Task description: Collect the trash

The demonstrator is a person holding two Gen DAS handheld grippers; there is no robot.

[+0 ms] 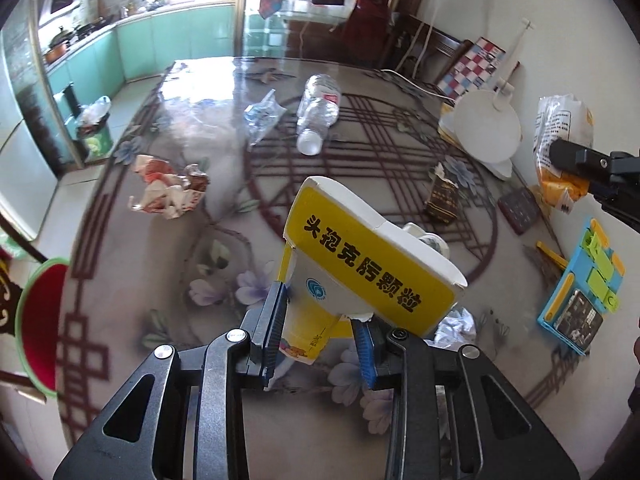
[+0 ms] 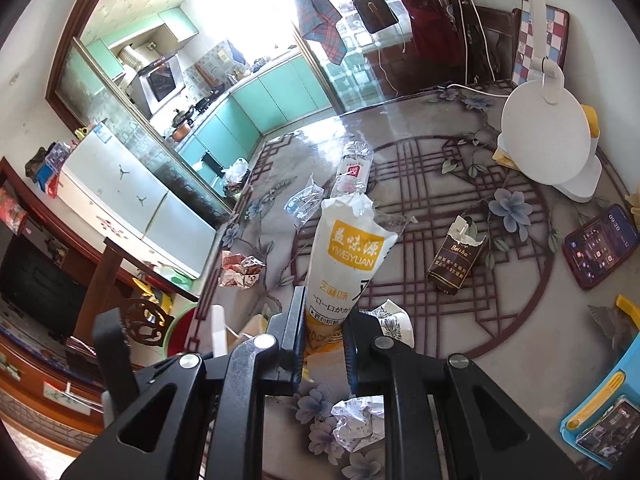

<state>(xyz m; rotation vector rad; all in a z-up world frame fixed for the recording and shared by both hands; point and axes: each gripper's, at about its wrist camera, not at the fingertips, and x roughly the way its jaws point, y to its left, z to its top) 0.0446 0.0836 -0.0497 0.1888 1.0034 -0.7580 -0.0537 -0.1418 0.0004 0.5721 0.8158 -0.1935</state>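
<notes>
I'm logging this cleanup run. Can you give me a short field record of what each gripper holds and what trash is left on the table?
left gripper: shut on yellow medicine box
right gripper: shut on white snack bag
trash on table: plastic bottle, clear wrapper, crumpled red wrapper, cigarette pack, crumpled paper
non-trash: phone, white lamp

Yellow-and-white carton [image 1: 372, 264], left wrist view: black Chinese characters on the yellow panel, reading 头孢克肟颗粒; a round blue logo below on the white face.

White snack bag [image 2: 348, 256], right wrist view: orange square with 益味源 and "YIWEIYUAN" beneath; smaller orange characters lower down, possibly 芝麻味, view too poor to confirm.

Dark brown cigarette pack [image 2: 456, 258]: gold script "Baisha"; fine print under it illegible.

Phone [image 2: 600, 246]: screen shows "09:20".

Clear plastic bottle [image 2: 352, 170]: red-and-white label, text not legible.
</notes>
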